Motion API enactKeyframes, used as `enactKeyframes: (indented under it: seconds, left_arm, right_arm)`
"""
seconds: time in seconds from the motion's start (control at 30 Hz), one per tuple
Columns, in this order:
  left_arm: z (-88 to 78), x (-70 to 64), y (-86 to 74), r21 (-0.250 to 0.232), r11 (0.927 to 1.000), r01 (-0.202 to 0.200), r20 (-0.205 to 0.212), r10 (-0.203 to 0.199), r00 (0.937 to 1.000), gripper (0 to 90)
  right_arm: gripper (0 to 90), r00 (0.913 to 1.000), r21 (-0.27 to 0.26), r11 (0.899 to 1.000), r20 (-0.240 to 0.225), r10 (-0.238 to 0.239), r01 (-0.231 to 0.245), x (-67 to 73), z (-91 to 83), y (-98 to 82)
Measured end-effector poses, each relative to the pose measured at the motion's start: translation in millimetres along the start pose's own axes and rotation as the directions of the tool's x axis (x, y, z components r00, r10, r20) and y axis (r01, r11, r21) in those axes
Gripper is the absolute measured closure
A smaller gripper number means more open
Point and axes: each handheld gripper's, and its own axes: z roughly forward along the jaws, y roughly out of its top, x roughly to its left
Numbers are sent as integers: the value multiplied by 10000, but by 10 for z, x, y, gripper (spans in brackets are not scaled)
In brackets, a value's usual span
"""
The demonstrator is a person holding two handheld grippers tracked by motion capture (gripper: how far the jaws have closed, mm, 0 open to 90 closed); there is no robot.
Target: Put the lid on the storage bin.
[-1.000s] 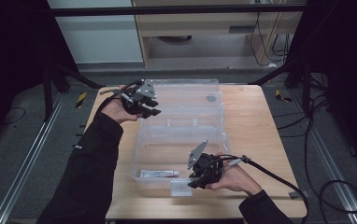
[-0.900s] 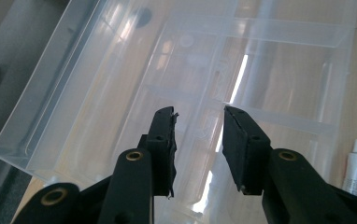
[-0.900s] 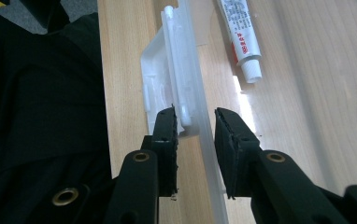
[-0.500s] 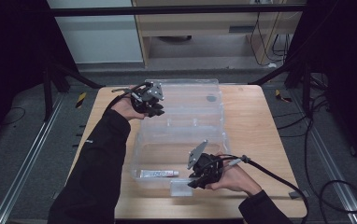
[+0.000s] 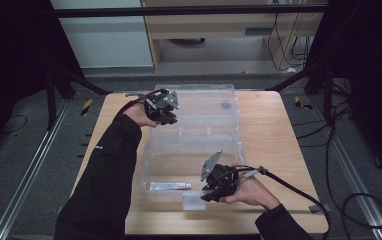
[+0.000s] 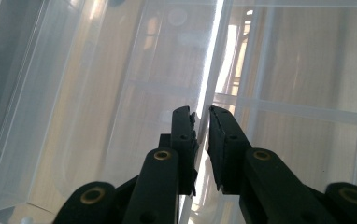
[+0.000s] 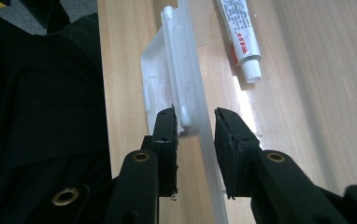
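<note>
**Two hand-held grippers at an open clear plastic organizer box**

A clear plastic organizer box [image 5: 194, 135] lies open in the middle of a pale wooden table [image 5: 274, 130]. Its walls are thin, glossy and see-through, with straight dividers forming rectangular compartments in the far half.

The left gripper [image 5: 165, 111] is at the box's far left side. In the left gripper view its black jaws stand slightly apart, one on each side of a thin upright clear wall [image 6: 209, 84]; whether they press it cannot be told.

The right gripper [image 5: 214, 192] is at the near edge. Its jaws are spread on either side of the box's near wall, the left jaw touching a white moulded latch tab [image 7: 169, 79].

A white tube [image 5: 169, 186] with red print and a ribbed cap lies flat inside the near compartment.
</note>
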Motion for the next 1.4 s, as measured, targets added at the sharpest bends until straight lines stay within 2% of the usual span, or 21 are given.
enactKeyframes:
  seconds: [0.27,0.5,0.67,0.77,0.9,1.23,1.4]
  left_arm:
    - [-10,-6,58,444,9961,-760,132,754,9971,869]
    - [-63,-41,126,644,9938,-907,248,892,9957,888]
    - [-120,-87,162,533,9931,-1044,215,1033,9944,893]
    - [-192,-141,171,417,9936,-1053,256,1043,9942,894]
    - [-291,-236,188,390,9913,-1256,217,1248,9919,895]
    - [-490,-545,181,116,9862,-1651,-53,1652,9862,894]
    - [-552,-672,159,-13,9856,-1692,-111,1691,9855,894]
  right_arm:
    - [701,10000,-44,10000,43,-16,16,2,1,-3]
    - [702,9999,-44,9999,58,97,-97,1,2,-2]
    - [703,9998,-28,9998,112,182,-182,12,3,-1]
    - [703,9997,-5,9998,112,196,-196,12,4,1]
    - [703,9996,31,9997,113,242,-243,10,5,5]
    - [702,9996,-9,9997,181,232,-231,20,5,2]
    - [702,9996,-57,9998,228,179,-178,27,6,-2]
